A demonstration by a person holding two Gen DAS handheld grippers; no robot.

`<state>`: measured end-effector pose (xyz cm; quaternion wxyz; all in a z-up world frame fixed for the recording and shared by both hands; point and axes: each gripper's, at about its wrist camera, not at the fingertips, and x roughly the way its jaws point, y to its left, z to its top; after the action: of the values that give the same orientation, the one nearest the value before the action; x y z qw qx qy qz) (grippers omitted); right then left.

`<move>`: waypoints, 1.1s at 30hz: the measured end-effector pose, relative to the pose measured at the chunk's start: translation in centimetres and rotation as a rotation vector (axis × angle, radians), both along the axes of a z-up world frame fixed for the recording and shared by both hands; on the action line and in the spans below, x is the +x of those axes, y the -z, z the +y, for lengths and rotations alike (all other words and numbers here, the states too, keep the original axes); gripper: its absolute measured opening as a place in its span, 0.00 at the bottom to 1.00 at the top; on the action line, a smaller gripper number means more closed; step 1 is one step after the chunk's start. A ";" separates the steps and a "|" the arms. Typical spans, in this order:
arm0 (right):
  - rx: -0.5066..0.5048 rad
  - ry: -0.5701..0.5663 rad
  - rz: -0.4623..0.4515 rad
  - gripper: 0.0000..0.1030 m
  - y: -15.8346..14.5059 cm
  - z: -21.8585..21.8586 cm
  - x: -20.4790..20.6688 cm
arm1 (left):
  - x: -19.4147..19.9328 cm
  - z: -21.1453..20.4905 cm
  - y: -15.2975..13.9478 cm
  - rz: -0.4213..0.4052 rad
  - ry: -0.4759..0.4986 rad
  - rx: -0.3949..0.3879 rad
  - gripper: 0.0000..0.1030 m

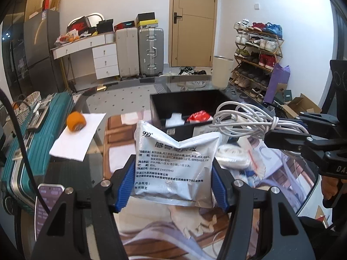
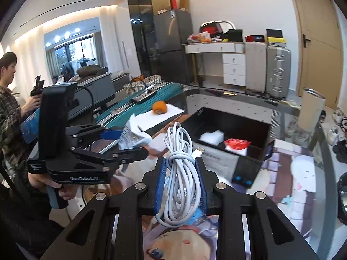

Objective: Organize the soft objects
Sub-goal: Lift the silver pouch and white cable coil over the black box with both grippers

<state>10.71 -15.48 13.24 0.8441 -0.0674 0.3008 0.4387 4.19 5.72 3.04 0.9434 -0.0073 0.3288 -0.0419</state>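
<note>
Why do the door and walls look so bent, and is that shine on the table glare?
Left wrist view: the fisheye lens bows the door and darkens the corners; the glass table mirrors the room. Right wrist view: same curving; the ceiling strip lights are blown out, while the white cable in the right gripper stays sharp.

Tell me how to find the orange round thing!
Look left of the open black storage box on the glass table. A white paper sheet lies there, beside the teal ribbed suitcase. The round orange roll sits on that sheet, the only orange thing there.
</note>
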 end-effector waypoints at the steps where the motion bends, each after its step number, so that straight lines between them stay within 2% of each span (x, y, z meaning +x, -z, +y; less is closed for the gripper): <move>1: 0.001 0.009 -0.004 0.25 -0.2 -0.2 0.3 | 0.1 -0.1 -0.2 -0.003 0.002 0.001 0.60; 16: -0.001 0.061 -0.031 0.25 -1.3 -1.3 4.2 | 4.7 -1.9 -2.4 -0.033 0.048 0.003 0.60; 33: -0.057 0.023 -0.003 0.25 1.8 1.2 11.5 | 10.9 -1.5 -0.9 0.001 0.043 -0.011 0.60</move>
<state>22.17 -14.24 11.47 0.8474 -0.0887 0.3125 0.4200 15.14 4.24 3.95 0.9420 -0.0055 0.3293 -0.0641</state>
